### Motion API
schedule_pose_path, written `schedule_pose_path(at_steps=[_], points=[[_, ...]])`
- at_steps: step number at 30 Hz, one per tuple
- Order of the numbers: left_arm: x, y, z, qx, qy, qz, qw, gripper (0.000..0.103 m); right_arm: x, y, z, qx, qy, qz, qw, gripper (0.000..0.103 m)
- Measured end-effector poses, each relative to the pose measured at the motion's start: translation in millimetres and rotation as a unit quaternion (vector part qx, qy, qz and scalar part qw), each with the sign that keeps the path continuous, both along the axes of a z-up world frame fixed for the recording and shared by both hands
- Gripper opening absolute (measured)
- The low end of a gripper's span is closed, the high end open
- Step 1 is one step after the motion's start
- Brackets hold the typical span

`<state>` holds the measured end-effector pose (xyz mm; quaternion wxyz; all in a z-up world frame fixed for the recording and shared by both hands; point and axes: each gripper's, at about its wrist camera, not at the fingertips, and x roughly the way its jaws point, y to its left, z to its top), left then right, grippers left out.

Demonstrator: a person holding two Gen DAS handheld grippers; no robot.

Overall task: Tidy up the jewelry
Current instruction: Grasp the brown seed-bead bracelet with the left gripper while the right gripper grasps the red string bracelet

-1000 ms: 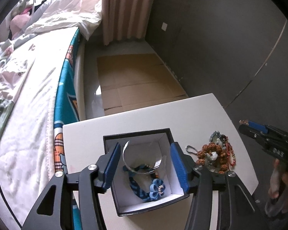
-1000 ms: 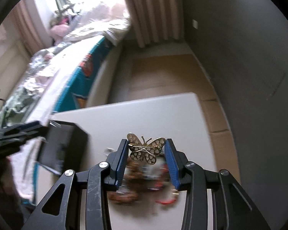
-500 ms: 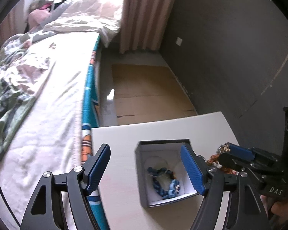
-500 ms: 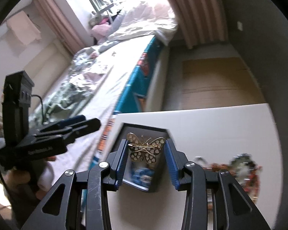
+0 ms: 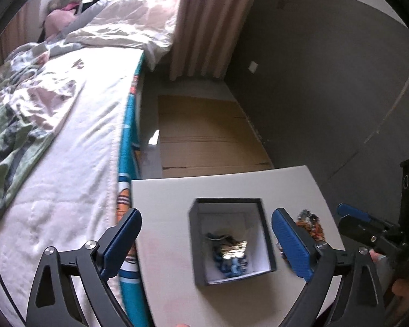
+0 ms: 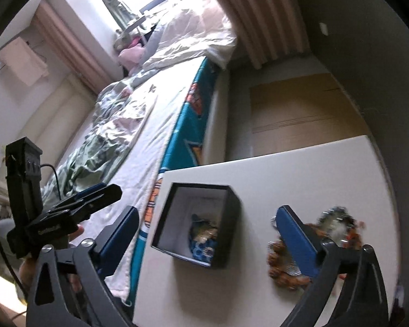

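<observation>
our right fingers (image 6: 295, 241) are spread and hold nothing, and the left fingers (image 5: 290, 245) are spread too; the gold butterfly (image 5: 234, 248) lies on blue beads inside the black box (image 5: 267, 234) mid-surface (image 5: 231, 185). one drop looks done. next we judge the beaded heap (image 6: 313, 248), at 3 o'clock of the box, needs a pinch.

No text can be read; the tools' lettering is too blurred.
</observation>
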<state>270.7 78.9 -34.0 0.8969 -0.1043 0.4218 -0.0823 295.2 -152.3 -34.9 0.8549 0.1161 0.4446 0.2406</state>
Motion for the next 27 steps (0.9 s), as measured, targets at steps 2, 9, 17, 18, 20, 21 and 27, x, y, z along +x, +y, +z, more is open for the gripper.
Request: schedule_pose_path(at_steps=[2,9,17,18,20,21,27], points=[[-1.0,-10.7,0.8,-0.001,-0.002,-0.011,0.9999,0.098,-5.2,-14.4,4.2,-0.006,-0.003,-0.012,1.0,0.103],[-5.9,-54.2,3.5,0.003,-0.008,-0.057,0.9983,0.098,-15.2,-64.6,6.7,-0.034,0.005,-0.056,0.998,0.103],[-2.4,-104.1,-6.6,0.012,0.003,-0.101,0.9949,0.098,-23.9,-110.6,-0.5,-0.029,0.016,-0.094,0.995,0.103],[-2.4,-109.9,-8.2,0.01,0.003,-0.108,0.9941,0.098,-24.9,-113.8,-1.0,-0.029,0.015,-0.096,0.995,0.103],[-2.5,-120.6,-11.1,0.011,0.006,-0.121,0.9925,0.093,-25.9,-123.7,-2.7,-0.033,0.013,-0.099,0.994,0.103],[-2.2,-129.8,-14.4,0.013,0.01,-0.131,0.9912,0.091,-26.7,-126.8,-3.9,-0.034,0.014,-0.1,0.994,0.103],[0.0,-167.1,-36.3,0.024,0.038,-0.158,0.9864,0.069,-30.0,-153.5,-13.1,-0.042,0.014,-0.11,0.993,0.102]])
